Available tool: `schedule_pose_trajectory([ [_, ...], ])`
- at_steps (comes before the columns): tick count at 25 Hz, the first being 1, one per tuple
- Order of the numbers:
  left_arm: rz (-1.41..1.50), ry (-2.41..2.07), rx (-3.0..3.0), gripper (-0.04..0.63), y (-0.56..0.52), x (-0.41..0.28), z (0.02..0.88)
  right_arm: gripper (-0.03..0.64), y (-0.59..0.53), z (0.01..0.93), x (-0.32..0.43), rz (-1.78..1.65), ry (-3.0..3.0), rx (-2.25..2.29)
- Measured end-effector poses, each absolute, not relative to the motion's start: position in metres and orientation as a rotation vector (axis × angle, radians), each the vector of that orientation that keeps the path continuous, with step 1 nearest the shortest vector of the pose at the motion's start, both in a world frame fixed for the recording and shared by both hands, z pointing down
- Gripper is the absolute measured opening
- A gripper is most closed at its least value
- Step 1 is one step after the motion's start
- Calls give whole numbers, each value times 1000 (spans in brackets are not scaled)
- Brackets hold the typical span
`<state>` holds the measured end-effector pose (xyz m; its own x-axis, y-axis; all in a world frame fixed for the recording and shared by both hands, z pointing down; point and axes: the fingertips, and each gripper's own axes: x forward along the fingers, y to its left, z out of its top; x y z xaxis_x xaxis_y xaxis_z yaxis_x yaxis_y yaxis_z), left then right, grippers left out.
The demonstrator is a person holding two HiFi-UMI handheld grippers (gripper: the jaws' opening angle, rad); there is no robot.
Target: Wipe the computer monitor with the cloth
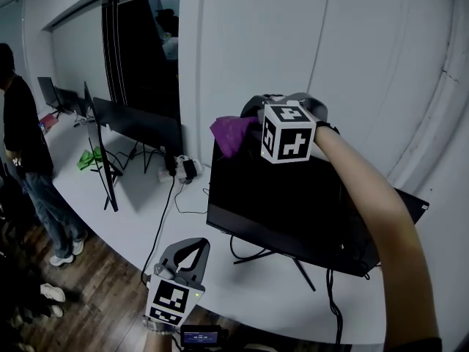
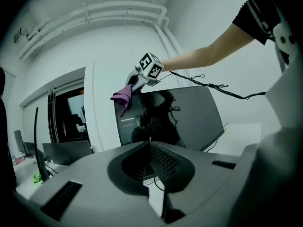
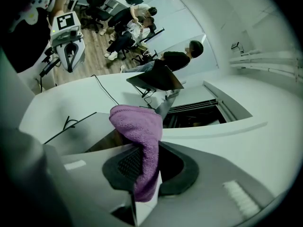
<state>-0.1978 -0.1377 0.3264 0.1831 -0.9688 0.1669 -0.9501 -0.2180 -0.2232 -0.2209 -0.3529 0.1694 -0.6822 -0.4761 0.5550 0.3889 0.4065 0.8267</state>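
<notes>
The black computer monitor (image 1: 293, 196) stands on the white table (image 1: 242, 292), screen toward me. My right gripper (image 1: 249, 117) is at the monitor's top left corner, shut on a purple cloth (image 1: 233, 133) that hangs against the upper edge of the screen. In the right gripper view the cloth (image 3: 137, 126) is pinched between the jaws of the right gripper (image 3: 147, 148) and bulges out ahead of them. My left gripper (image 1: 187, 259) is held low in front of the table, away from the monitor. Seen from the left gripper view, the left gripper (image 2: 149, 145) has its jaws together with nothing in them, facing the monitor (image 2: 189, 117) and the cloth (image 2: 124, 94).
Further monitors (image 1: 139, 123) stand along the table to the left, with a green cloth (image 1: 89, 158) near them. A power strip and cables (image 1: 183, 169) lie behind my monitor's left side. A person (image 1: 26, 160) stands on the wooden floor at far left. The white wall is close behind.
</notes>
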Motion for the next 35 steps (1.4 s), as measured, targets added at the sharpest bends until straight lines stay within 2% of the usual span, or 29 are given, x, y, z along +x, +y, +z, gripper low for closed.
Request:
schedule_pose_trajectory([
  [35,-447,1721,-2491,6,-159,-76,337,69,-342,172,-47,-1385,-1843,161],
])
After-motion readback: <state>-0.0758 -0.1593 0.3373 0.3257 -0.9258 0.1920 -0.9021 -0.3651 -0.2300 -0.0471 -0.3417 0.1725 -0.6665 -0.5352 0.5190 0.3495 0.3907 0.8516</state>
